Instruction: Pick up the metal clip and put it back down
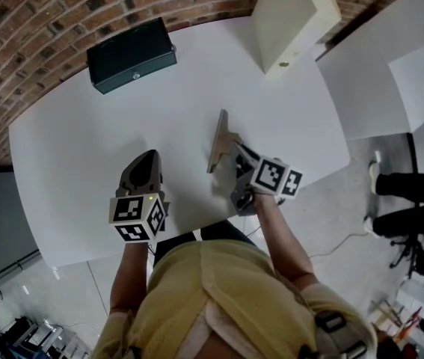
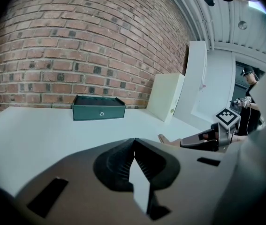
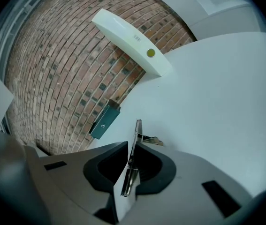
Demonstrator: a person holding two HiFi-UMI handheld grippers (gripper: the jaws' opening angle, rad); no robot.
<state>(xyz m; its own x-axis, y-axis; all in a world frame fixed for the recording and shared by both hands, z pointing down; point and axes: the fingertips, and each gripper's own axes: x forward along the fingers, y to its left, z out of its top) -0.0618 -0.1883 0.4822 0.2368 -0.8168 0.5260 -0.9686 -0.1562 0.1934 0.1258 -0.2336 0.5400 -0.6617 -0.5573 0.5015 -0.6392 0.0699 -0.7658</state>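
White table (image 1: 84,140) fills most of the head view, with a brick wall behind its far edge. A cream slab-shaped case (image 1: 292,21) leans at that far edge, well to the right of the dark green box (image 1: 131,54). All places below are given relative to that box.

Left gripper (image 1: 149,155): on the near side of the box, well apart from it and roughly straight below it in the head view. Its jaws are together with nothing between them. It is idle and plays no part in the task.

Right gripper (image 1: 235,152): on the near side and to the right of the box, well apart from it. Its jaws are clamped almost fully together on the metal clip (image 1: 219,142).

The clip is a thin flat plate held on edge between the pads, and its far end sticks out past the jaw tips toward the box. A wire handle shows beside it in the right gripper view.

Progress: the grasp looks done. For the lift, the clip's lower edge sits at or just above the tabletop, and I cannot tell which. Setting it down flat, opening the jaws and backing off are left to do. I judge the task to be about midway.
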